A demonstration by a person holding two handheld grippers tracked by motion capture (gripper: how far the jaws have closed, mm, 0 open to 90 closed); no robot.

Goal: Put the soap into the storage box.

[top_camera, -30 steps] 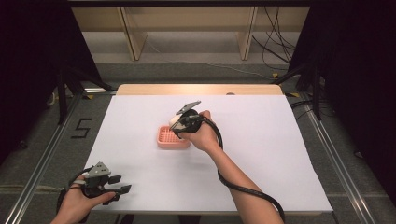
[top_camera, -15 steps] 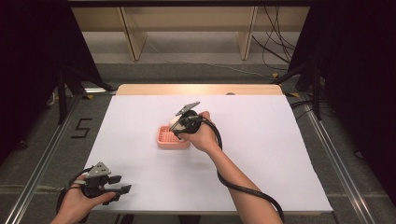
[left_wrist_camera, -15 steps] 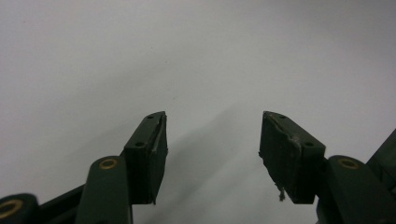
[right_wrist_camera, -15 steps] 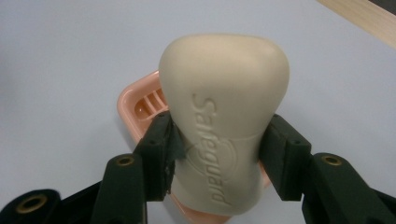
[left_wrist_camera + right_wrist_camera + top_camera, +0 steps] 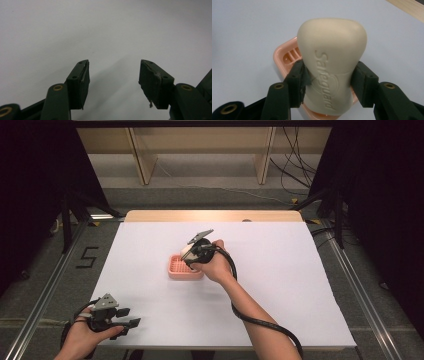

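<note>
Soap is what I have in hand: a cream bar of Safeguard soap (image 5: 331, 67), clamped at its narrow waist by my right gripper (image 5: 329, 82), both pads pressing its sides. It hangs over the pink soap dish (image 5: 287, 58), which sits near the middle of the white table (image 5: 300, 270); I cannot tell whether the bar's lower end touches the dish's slotted floor.

I judge the bar stiff, fairly dense and slick, so it could slide out of a loose pinch. The waist is the sensible place to hold it, since the wider shoulders above and below stop it slipping through. Squeezing much harder might dent the surface.

My left gripper (image 5: 113, 80) rests at the table's near left corner, jaws well apart with nothing between them.
</note>
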